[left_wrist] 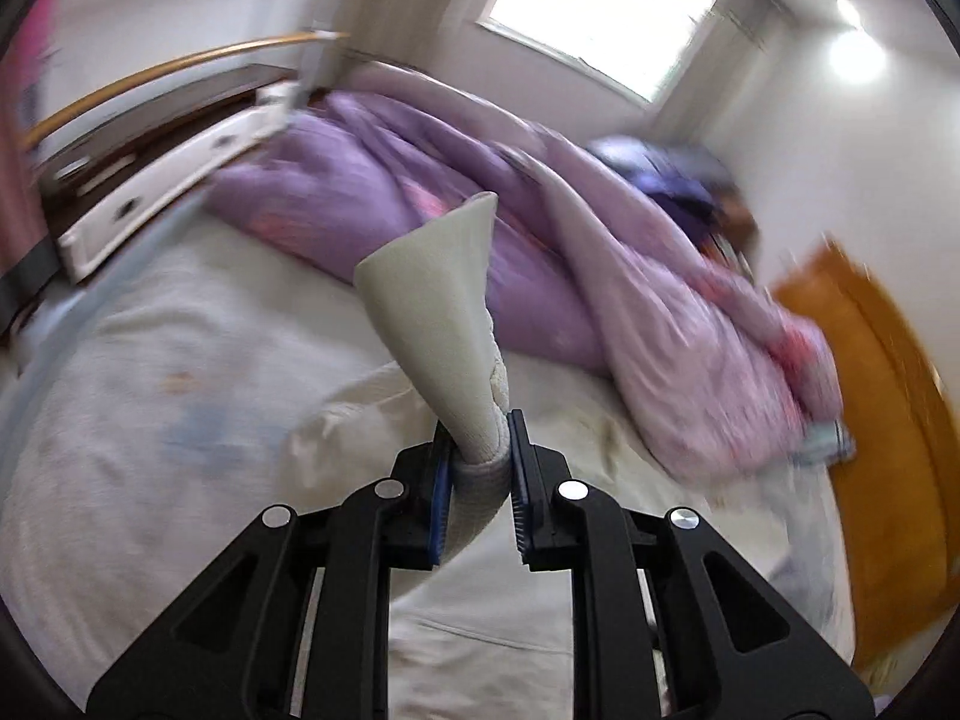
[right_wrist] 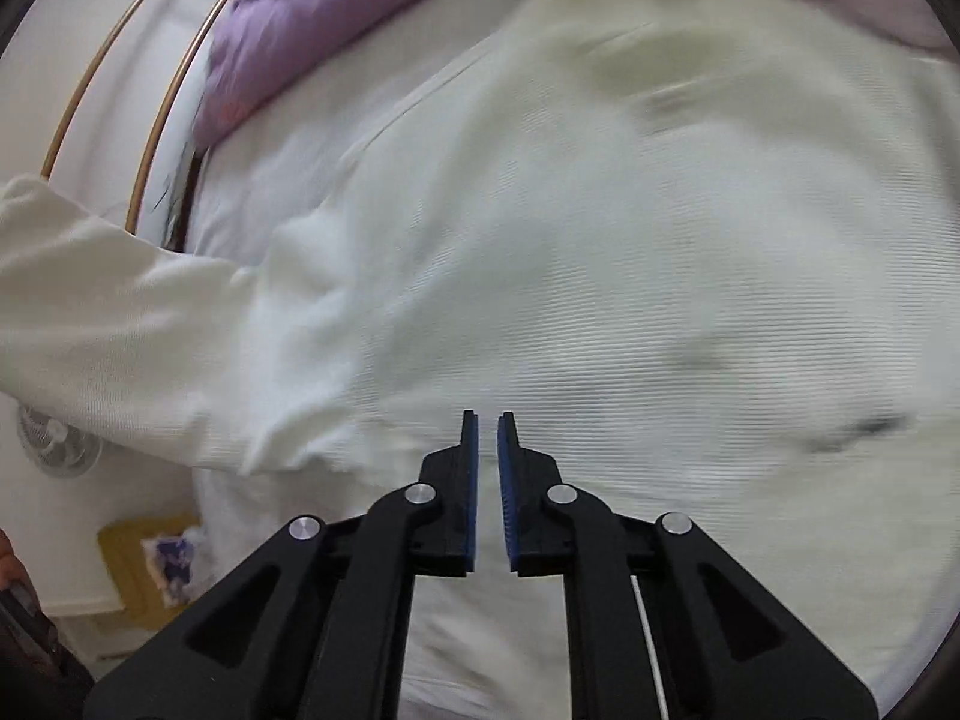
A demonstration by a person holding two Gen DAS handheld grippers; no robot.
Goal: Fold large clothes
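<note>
A large cream-white knit garment [right_wrist: 540,228] lies spread over the bed. My left gripper [left_wrist: 480,429] is shut on a bunched end of it, a sleeve cuff [left_wrist: 432,300] that sticks up beyond the fingers, held above the bed. In the right wrist view that sleeve [right_wrist: 108,312] stretches off to the left, lifted. My right gripper [right_wrist: 487,420] hovers over the garment's body with its jaws nearly together and nothing between them.
A crumpled purple duvet [left_wrist: 420,180] lies along the far side of the bed, also in the right wrist view [right_wrist: 312,6]. A white headboard [left_wrist: 162,180] is at left, an orange door [left_wrist: 888,420] at right, a window [left_wrist: 606,6] behind. A fan [right_wrist: 57,444] and yellow item [right_wrist: 150,558] are on the floor.
</note>
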